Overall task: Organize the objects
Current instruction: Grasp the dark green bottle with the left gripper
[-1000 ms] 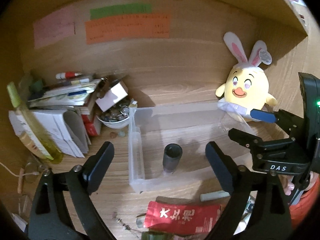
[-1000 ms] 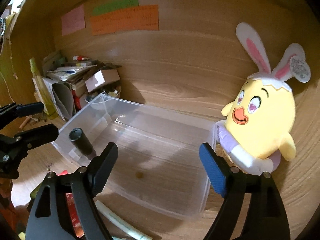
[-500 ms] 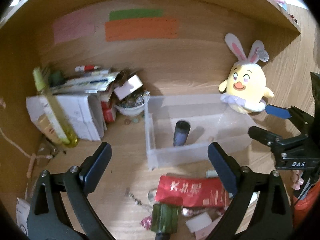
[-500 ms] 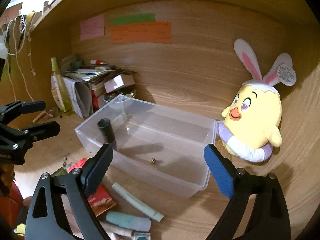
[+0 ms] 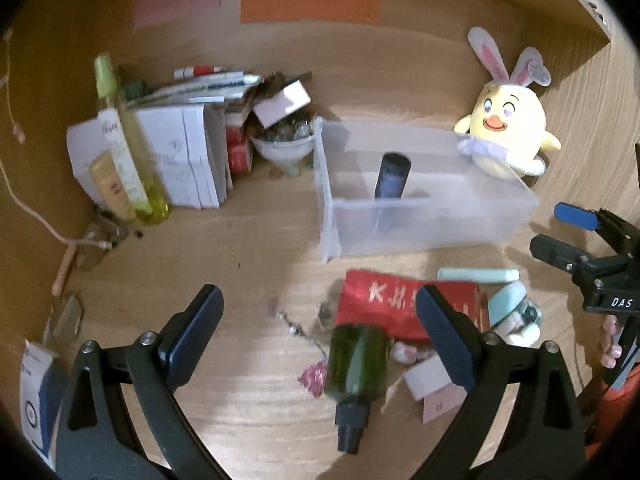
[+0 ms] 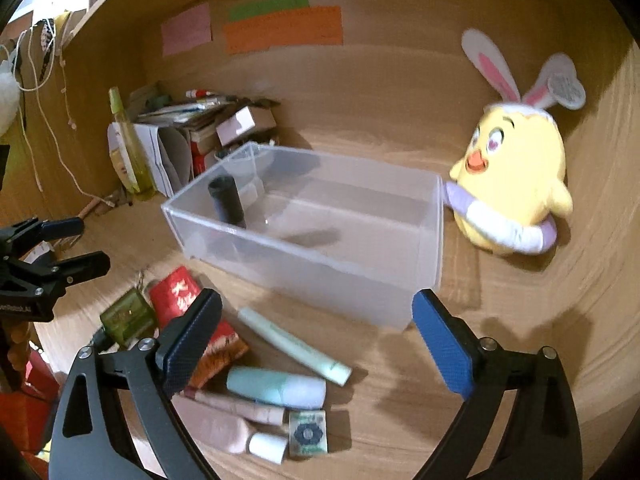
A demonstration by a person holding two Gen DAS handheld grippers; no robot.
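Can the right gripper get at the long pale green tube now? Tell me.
Probably yes. The right gripper is open and empty, and the tube lies bare on the desk between its fingers, in front of the clear box, nothing covering it.

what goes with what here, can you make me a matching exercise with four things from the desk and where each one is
Things:
1. dark cylinder
2. plush chick
3. green bottle
4. yellow spray bottle

Places:
a. lying on the desk in front of the clear bin, cap toward the camera
b. standing inside the clear bin, near its left end
c. upright at the far left, beside the white booklets
d. against the back wall, at the bin's right end

Pairs: 1-b, 2-d, 3-a, 4-c
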